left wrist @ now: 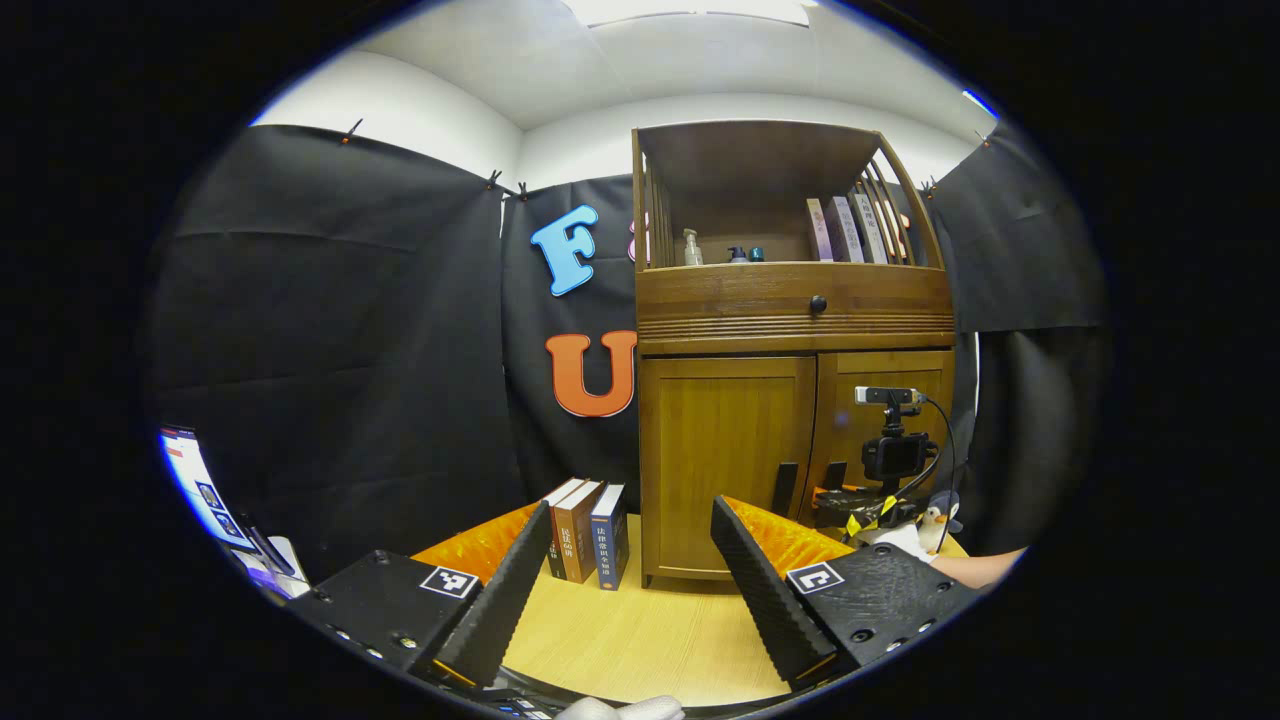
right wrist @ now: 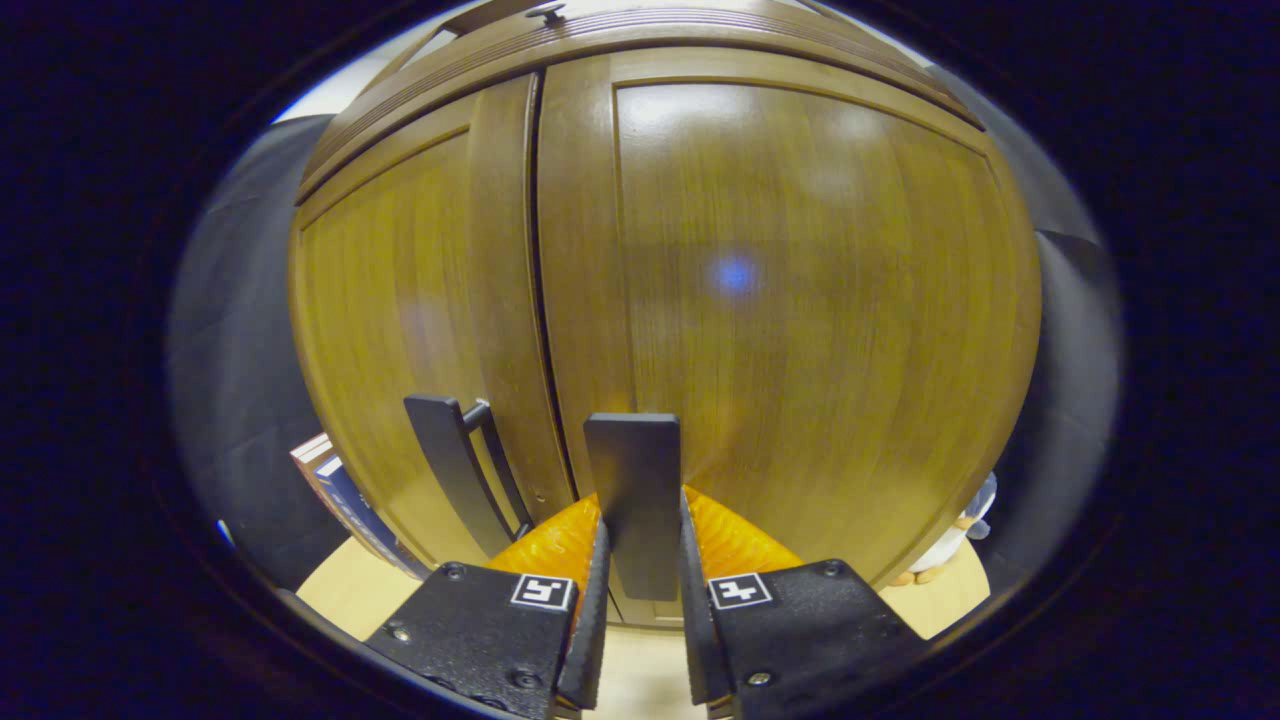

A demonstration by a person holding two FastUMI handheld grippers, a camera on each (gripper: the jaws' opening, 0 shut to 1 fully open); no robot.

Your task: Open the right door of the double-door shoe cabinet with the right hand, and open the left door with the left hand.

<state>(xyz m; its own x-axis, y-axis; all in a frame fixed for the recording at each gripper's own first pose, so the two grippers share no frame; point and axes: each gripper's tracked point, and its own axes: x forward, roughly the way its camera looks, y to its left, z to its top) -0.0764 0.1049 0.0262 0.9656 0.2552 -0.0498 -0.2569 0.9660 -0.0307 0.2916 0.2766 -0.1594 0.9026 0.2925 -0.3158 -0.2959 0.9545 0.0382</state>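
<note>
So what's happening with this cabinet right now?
A person is working two handheld grippers at a wooden shoe cabinet. The right gripper is shut on the right door's handle; both doors look closed. The left gripper hangs open, back from the cabinet, with the left door's handle untouched.

The left gripper view faces the cabinet (left wrist: 790, 400) from well back; the right gripper view sits close against its doors (right wrist: 700, 300).

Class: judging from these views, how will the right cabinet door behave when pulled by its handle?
The right door looks like a stiff wooden panel, likely swinging rather than flexing. Its glossy handle, clamped by the right tool, might slip.
</note>
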